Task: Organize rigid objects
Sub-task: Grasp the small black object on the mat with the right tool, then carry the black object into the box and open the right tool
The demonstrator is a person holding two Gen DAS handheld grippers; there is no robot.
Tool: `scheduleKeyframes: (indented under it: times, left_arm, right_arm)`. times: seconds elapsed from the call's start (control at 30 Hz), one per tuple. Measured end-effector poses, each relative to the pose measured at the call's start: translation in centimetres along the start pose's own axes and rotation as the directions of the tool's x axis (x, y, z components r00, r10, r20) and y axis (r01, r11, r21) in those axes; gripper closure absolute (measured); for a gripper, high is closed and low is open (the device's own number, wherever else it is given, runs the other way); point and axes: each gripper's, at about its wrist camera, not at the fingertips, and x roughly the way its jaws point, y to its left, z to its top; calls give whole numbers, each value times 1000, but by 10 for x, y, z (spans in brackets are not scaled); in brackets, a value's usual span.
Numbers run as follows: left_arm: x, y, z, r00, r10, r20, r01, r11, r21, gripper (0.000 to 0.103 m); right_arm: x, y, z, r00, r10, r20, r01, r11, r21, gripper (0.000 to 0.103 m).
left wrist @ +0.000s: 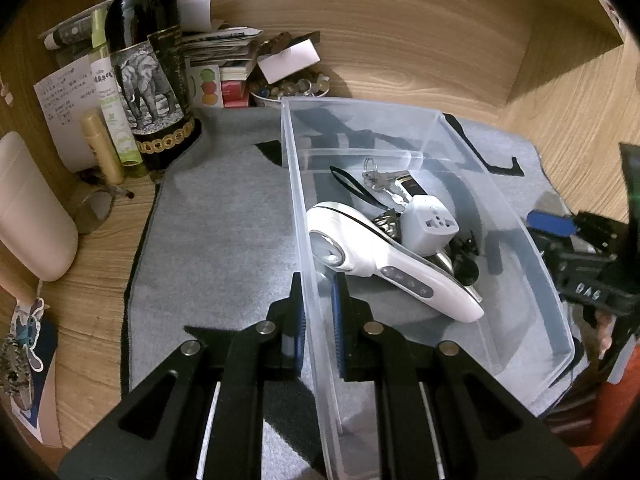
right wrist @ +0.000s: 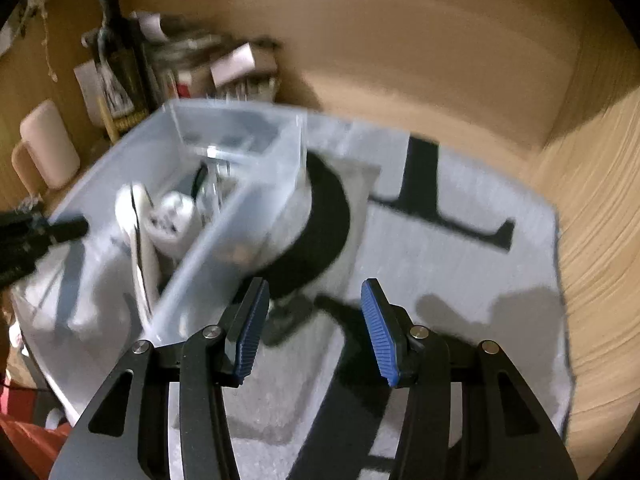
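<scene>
The left claw (left wrist: 318, 312) is clamped on the near wall of the clear bin (left wrist: 400, 120), which sits on a grey mat (left wrist: 224, 240) on the tabletop (left wrist: 100, 280) and holds a white shaver (left wrist: 376, 264), plug adapter (left wrist: 430, 224) and keys (left wrist: 380, 180). The right claw (right wrist: 314, 330) hangs spread and empty over the mat beside the bin.

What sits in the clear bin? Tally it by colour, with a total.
White: 2 (handheld device, plug adapter)
Black: 1 (strap)
Silver: 1 (key bunch)
Total: 4 clearly told; the dark bits underneath cannot be counted.

Warm dim indoor light; left view sharp, right view motion-blurred; fisheye bending, dark corners.
</scene>
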Motion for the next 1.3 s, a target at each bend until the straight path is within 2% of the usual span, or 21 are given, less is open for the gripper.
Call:
scheduleKeyframes:
  times: [0.3,0.37,0.47,0.53,0.73,1.03,1.3]
  left_arm:
    - [-1,0,-1,1000,5,2,-5,1000,-3,91]
    - [-1,0,-1,1000,5,2,-5,1000,-2,91]
    - [-1,0,-2,1000,3,2,-3,1000,1,91]
    - [-2,0,-2,1000,2,4,-2,1000,2,91]
    - [-2,-1,-2,1000,3,4,-3,1000,2,91]
    - [-2,0,-2,1000,2,3,-2,1000,1,91]
    - [-2,-1,-3,1000,3,4,-3,1000,2,91]
  right_arm:
    - [34,3,-12,991,95,-97,-95,995,7,58]
    - [35,6,-11,993,76,-93,-78,997,-14,59]
    - [34,7,-11,995,56,-82,-58,998,-24,71]
    - [33,8,-11,996,50,-76,-52,998,-29,85]
    - [28,5,-9,998,13,-63,-15,999,-34,85]
    - [-5,-5,14,999,-17,48,18,1000,-9,85]
    - [-42,8,44,982,-5,188,10,1000,-29,85]
